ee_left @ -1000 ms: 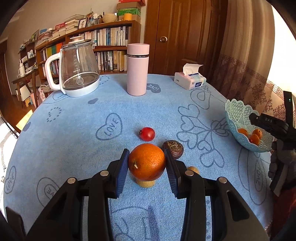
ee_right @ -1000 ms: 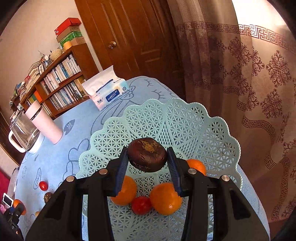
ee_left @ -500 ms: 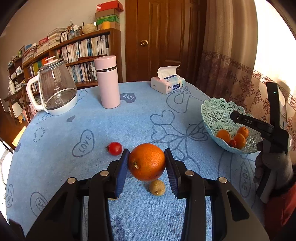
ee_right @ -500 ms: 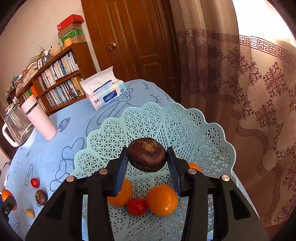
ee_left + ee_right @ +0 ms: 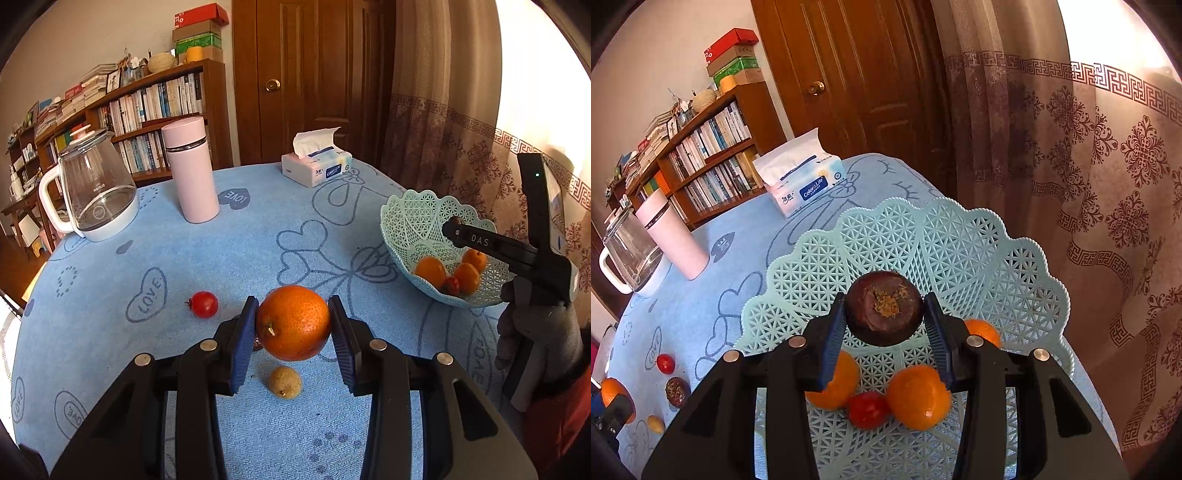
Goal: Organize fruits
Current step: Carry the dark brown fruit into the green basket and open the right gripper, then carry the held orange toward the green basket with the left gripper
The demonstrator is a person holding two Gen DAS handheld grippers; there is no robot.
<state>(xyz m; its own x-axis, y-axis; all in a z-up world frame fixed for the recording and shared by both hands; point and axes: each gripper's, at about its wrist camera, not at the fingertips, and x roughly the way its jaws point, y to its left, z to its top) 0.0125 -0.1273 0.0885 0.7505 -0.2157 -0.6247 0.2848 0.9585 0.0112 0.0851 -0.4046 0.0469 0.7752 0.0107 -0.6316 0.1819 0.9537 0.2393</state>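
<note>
The orange [image 5: 293, 322] is clamped between the left gripper's [image 5: 293, 334] pads, above the blue cloth [image 5: 147, 350], with a tomato [image 5: 203, 304] and a small brown fruit [image 5: 284, 382] lying near it. The right gripper [image 5: 885, 332] grips a dark fruit [image 5: 884, 313] over the basket [image 5: 960, 243], which holds three oranges and a tomato.

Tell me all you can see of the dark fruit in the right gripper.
The dark fruit is round, deep maroon-brown, with a dull skin and a rough yellowish crusty patch facing the camera. The right gripper clamps it between blue ribbed pads, one on each side. It hangs above the basket, clear of the fruit lying inside.
</note>
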